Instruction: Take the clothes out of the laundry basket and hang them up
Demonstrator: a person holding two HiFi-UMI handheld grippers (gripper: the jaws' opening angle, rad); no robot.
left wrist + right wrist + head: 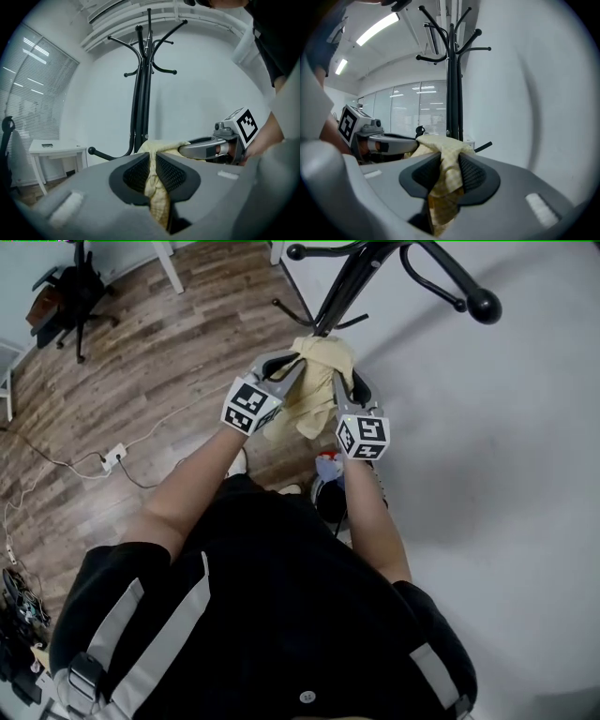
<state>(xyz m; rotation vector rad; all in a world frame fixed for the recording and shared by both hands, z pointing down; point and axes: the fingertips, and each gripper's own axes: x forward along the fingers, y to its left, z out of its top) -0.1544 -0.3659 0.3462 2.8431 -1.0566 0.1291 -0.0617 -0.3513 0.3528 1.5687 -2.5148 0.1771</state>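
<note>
A pale yellow cloth (317, 385) is stretched between both grippers in front of a black coat stand (361, 277). My left gripper (286, 371) is shut on the cloth (158, 187), a fold squeezed between its dark pads. My right gripper (339, 381) is also shut on the cloth (445, 173), which hangs down between its jaws. In the left gripper view the right gripper (220, 145) shows at the right, its jaw laid on the cloth. The coat stand (142, 93) rises just behind the cloth, its hooks (454, 42) bare. The basket (330, 491) shows below my right forearm, holding a blue and red garment.
A white wall (506, 446) fills the right side. Wooden floor (141, 362) lies left, with a power strip and cables (111, 458), a black chair (66, 296) and a white table (56, 152). The stand's curved feet (291, 310) spread over the floor.
</note>
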